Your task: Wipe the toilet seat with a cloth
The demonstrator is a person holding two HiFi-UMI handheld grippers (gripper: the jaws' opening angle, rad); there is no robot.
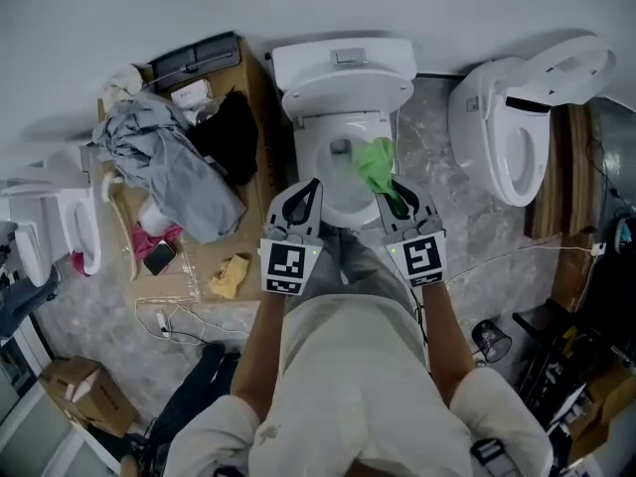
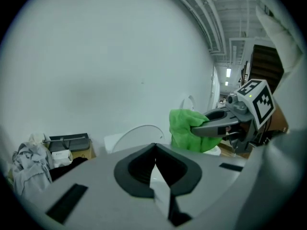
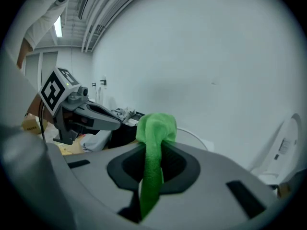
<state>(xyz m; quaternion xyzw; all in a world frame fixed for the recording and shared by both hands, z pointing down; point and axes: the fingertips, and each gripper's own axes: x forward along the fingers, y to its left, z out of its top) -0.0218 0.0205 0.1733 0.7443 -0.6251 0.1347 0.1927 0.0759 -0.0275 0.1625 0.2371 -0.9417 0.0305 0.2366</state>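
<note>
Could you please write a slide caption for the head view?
Head view: right tool grips a green cloth above the toilet; left tool is shut, empty.

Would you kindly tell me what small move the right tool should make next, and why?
Probably lower the right tool until the green cloth meets the toilet seat: the jaws are shut on the cloth, which seems to hang above the bowl, not yet on the seat.

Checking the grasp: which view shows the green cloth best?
The right gripper view: the green cloth is pinched between the right hand-held gripper's jaws. Head view shows it over the toilet; left gripper view, bunched sideways.
</note>
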